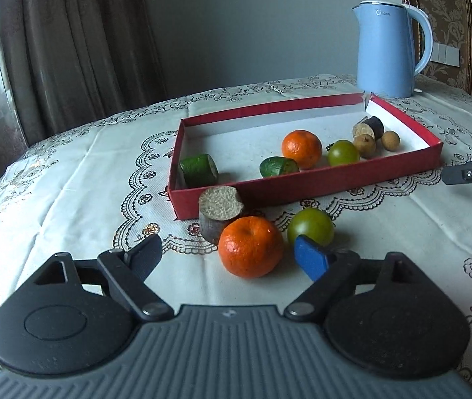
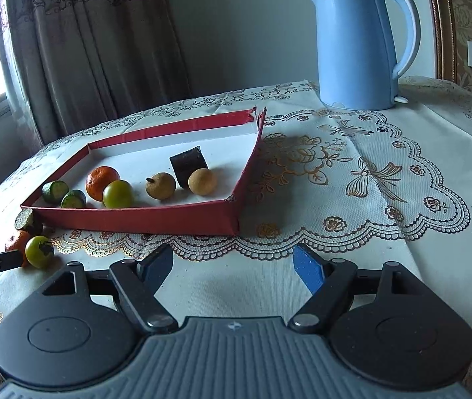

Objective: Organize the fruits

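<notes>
Gaping around a round orange tangerine (image 1: 250,246) before the shallow red cardboard tray (image 1: 302,186), left tongs (image 1: 229,259) grip nothing; right tongs (image 2: 234,266) gape empty.

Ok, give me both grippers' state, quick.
Left gripper: open, holding nothing; round orange tangerine sits between its fingers, untouched.
Right gripper: open, empty.

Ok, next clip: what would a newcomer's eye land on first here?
Probably the tall light-blue kettle standing at the back of the table, just past the far corner of the red tray. Next, the bright orange mandarin lying on the lace tablecloth in front of the tray, between the open left claw's fingers, with a green fruit beside it and more fruit already in the tray.
</notes>
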### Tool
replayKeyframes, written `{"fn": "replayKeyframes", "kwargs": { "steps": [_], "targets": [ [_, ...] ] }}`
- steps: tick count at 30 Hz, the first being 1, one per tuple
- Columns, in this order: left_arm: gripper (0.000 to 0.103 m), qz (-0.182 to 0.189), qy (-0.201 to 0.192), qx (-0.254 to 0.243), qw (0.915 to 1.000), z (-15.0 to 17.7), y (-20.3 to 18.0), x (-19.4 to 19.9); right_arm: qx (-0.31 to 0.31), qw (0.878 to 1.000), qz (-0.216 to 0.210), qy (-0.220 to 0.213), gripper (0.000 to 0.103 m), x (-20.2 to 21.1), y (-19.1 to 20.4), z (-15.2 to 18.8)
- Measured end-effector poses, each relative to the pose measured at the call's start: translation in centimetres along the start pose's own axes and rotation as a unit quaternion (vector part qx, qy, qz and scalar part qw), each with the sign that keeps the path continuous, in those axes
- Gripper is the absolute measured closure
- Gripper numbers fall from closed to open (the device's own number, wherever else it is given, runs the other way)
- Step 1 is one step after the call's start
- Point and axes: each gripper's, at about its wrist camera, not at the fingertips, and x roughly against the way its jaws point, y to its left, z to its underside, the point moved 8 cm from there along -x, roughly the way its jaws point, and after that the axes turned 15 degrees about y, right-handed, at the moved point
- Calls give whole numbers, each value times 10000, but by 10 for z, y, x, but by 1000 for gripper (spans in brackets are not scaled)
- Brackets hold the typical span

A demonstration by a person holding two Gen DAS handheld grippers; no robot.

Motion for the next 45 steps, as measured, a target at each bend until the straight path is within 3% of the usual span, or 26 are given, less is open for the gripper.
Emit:
{"fn": "replayKeyframes", "kwargs": {
  "steps": [12, 17, 25, 31, 40, 45],
  "targets": [
    [37, 279, 133, 161, 9994, -4, 3, -11, -72, 9999, -102, -19, 23, 0, -2, -1],
    [61, 493, 252, 94, 9984, -1, -3, -14, -91, 9999, -119, -26, 22, 0, -2, -1],
    [62, 530, 274, 232, 9979, 2, -1, -10, -153, 9997, -184, -46, 22, 1, -3, -1],
    [62, 517, 24, 277, 9983, 1, 0, 16, -146, 9997, -167, -40, 22, 0, -3, -1],
    [62, 186, -564, 240, 9979, -52, -8, 36, -142, 9998, -160, -38, 22, 0, -3, -1],
    [62, -77, -383, 470, 9981, -81, -6, 6, -210, 9995, -240, -62, 22, 0, -5, -1]
  ]
}}
